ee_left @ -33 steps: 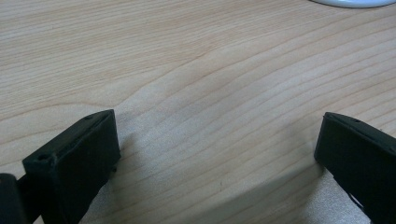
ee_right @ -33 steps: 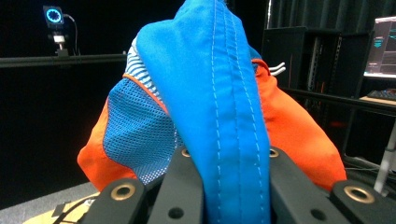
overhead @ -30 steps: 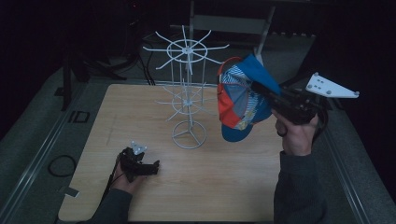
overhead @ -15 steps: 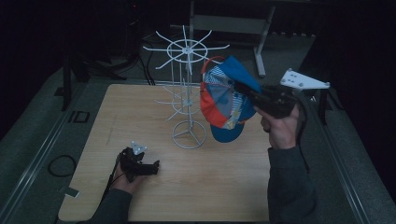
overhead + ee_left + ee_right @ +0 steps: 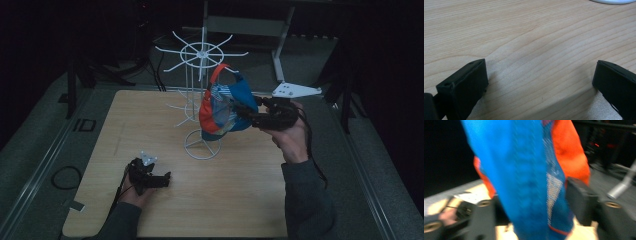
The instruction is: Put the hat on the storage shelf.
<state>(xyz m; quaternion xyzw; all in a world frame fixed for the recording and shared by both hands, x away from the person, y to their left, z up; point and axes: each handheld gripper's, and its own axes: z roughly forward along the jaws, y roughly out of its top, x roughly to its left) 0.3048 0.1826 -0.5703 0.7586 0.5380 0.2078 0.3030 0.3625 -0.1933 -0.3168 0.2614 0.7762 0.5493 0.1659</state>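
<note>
- The right gripper (image 5: 239, 111) has its fingers (image 5: 580, 202) clamped on a blue and orange cap (image 5: 224, 107); in the right gripper view the cap's blue cloth hangs between them.
- The cap is held in the air against the white wire rack (image 5: 201, 95), just above the rack's round base and below its top ring of spokes.
- The left gripper (image 5: 161, 180) rests low on the wooden desk (image 5: 250, 190), well apart from the rack; its fingers (image 5: 466, 85) stand wide apart with bare wood between them.
</note>
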